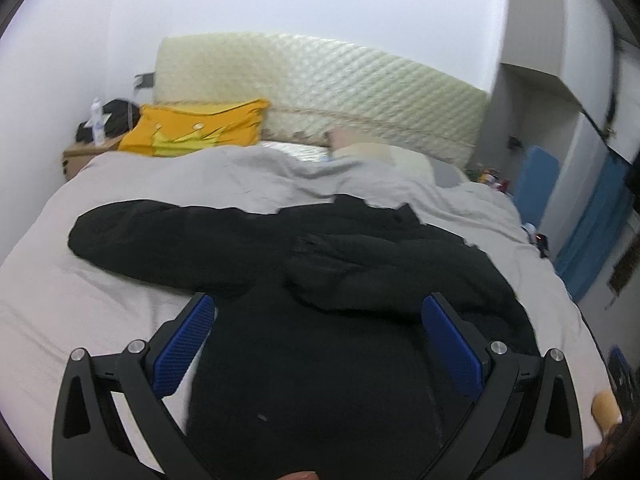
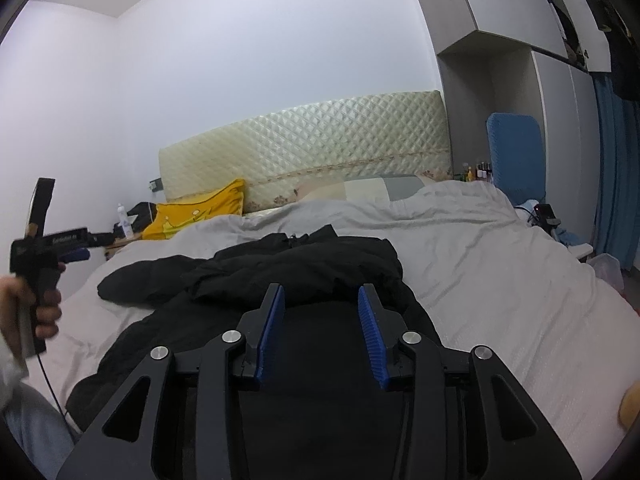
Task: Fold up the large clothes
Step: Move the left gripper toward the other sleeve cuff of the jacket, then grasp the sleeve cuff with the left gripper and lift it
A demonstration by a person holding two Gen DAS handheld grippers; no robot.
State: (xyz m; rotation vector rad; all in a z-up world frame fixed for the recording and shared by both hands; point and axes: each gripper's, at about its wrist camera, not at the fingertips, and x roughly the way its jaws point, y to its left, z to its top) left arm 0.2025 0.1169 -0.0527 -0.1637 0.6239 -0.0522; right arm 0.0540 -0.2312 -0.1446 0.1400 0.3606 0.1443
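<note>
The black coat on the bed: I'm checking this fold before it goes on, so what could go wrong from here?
1. The black coat is thick and bunched; the right gripper, jaws only partly apart, may pinch several layers or slip off.
2. One sleeve lies stretched out to the side and could drag or twist when the body is lifted.
3. The grey bedcover is loose and wrinkled, so the left gripper might catch it along with the coat.

Matt black cloth jacket (image 1: 320, 264), quilted glossy headboard (image 1: 320, 84)

Black jacket (image 1: 304, 264) ctr; grey bedsheet (image 1: 120, 296); yellow pillow (image 1: 200, 126) upper left; cream diamond-quilted headboard (image 1: 320, 80); blue curtain (image 2: 616, 168) right.
</note>
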